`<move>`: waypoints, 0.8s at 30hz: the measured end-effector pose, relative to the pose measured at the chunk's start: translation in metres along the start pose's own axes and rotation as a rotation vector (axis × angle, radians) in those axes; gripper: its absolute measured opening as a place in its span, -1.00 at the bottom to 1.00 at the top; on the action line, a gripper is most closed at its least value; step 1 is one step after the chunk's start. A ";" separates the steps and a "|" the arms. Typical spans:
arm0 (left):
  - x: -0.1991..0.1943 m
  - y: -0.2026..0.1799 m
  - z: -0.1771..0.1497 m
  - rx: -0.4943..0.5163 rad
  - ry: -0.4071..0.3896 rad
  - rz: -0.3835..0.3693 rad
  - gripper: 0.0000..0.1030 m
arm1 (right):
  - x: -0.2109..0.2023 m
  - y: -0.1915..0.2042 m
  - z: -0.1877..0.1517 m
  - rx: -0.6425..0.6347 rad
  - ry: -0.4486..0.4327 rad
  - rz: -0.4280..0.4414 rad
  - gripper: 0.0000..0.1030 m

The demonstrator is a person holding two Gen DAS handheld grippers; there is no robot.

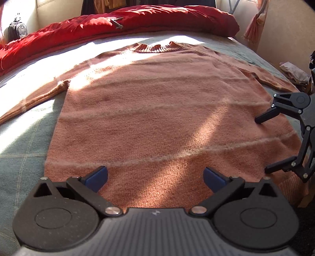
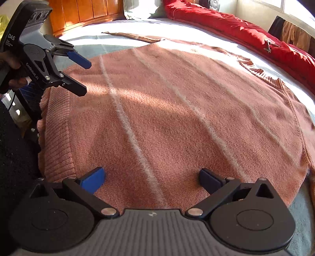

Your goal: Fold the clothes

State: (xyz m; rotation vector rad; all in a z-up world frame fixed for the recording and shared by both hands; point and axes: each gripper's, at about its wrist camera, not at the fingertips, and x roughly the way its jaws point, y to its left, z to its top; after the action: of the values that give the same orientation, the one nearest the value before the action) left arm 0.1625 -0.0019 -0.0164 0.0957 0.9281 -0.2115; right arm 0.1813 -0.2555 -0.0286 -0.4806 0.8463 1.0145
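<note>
A salmon-pink knit sweater (image 1: 157, 102) with thin pale stripes lies flat on the bed, collar far, hem near, both sleeves spread out; it also shows in the right wrist view (image 2: 177, 110). My left gripper (image 1: 155, 177) is open and empty, hovering over the sweater's lower body near the hem; it shows in the right wrist view (image 2: 81, 76) at the hem's left corner. My right gripper (image 2: 151, 177) is open and empty above the sweater's right lower side; it shows in the left wrist view (image 1: 262, 145) at the sweater's right edge.
The bed has a grey-green checked sheet (image 1: 21, 149). A red duvet (image 1: 122, 21) is bunched along the far side. A wooden headboard (image 2: 82, 13) stands at the left end in the right wrist view. A backpack (image 1: 17, 28) sits by the wall, and folded clothes (image 1: 293, 72) lie at the right.
</note>
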 end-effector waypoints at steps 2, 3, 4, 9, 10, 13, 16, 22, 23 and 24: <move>0.006 0.000 -0.001 -0.011 0.010 0.017 0.99 | 0.000 0.000 -0.002 0.009 -0.006 -0.002 1.00; 0.008 0.003 -0.003 -0.027 0.015 0.014 0.99 | 0.000 -0.001 -0.002 0.018 -0.008 0.000 1.00; 0.009 0.006 -0.005 -0.043 0.019 0.011 0.99 | 0.000 -0.002 -0.003 0.028 -0.011 0.001 1.00; 0.005 0.016 -0.022 -0.099 0.006 -0.001 0.99 | 0.000 -0.005 -0.006 0.043 -0.023 0.012 1.00; 0.003 0.016 -0.024 -0.102 -0.004 0.000 0.99 | 0.001 -0.005 -0.006 0.038 -0.024 0.014 1.00; 0.001 0.015 -0.029 -0.118 -0.028 0.005 0.99 | 0.000 -0.005 -0.008 0.014 -0.033 0.022 1.00; 0.001 0.016 -0.032 -0.145 -0.055 0.014 0.99 | 0.000 -0.006 -0.009 0.001 -0.039 0.034 1.00; -0.003 0.011 -0.021 -0.186 -0.038 0.079 0.99 | -0.001 -0.006 -0.010 -0.017 -0.034 0.041 1.00; -0.005 0.011 -0.017 -0.202 -0.041 0.091 0.99 | -0.001 -0.006 -0.009 -0.020 -0.032 0.042 1.00; -0.005 0.013 -0.011 -0.198 -0.056 0.088 0.99 | -0.001 -0.006 -0.009 -0.022 -0.029 0.041 1.00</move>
State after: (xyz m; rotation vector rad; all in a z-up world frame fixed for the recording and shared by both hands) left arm 0.1537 0.0133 -0.0186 -0.0515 0.8821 -0.0399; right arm 0.1830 -0.2651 -0.0332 -0.4672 0.8228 1.0670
